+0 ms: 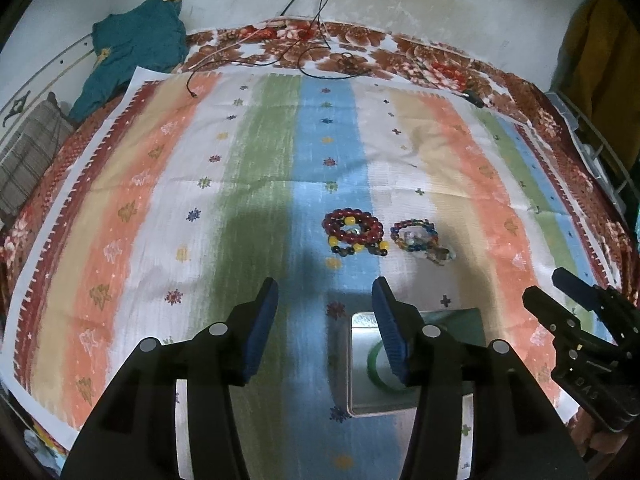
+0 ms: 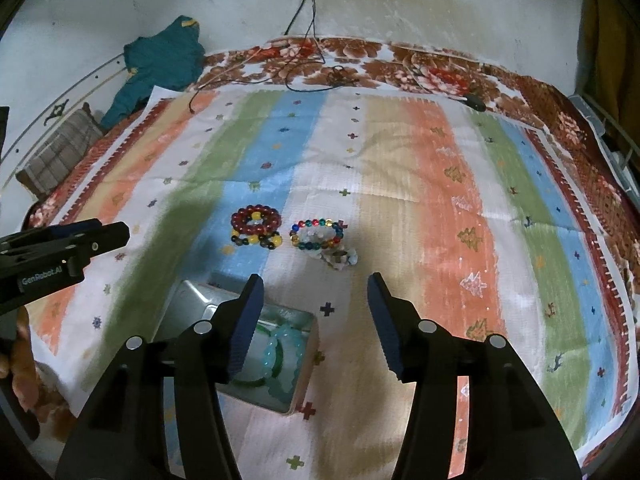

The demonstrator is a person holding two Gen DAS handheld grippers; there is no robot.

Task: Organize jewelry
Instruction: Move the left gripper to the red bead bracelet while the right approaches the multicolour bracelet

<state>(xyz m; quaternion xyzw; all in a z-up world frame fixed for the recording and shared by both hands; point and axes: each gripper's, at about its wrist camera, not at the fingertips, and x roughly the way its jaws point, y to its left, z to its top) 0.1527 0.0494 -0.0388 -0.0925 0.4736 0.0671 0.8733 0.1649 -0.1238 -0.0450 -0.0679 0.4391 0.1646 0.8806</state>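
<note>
Right wrist: dark-red bead bracelet [image 2: 256, 219] — yellow-accented, coiled.

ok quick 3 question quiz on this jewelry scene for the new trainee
1. True or false: the left gripper grips a bracelet.
2. What already lies in the metal tin? A) green bangle and pale aqua bracelet B) a watch C) nothing
3. Which bracelet on the striped cloth is nearer the right gripper: the dark red one or the multicoloured one?

Key: 1 false; 2 A; 3 multicoloured.
</note>
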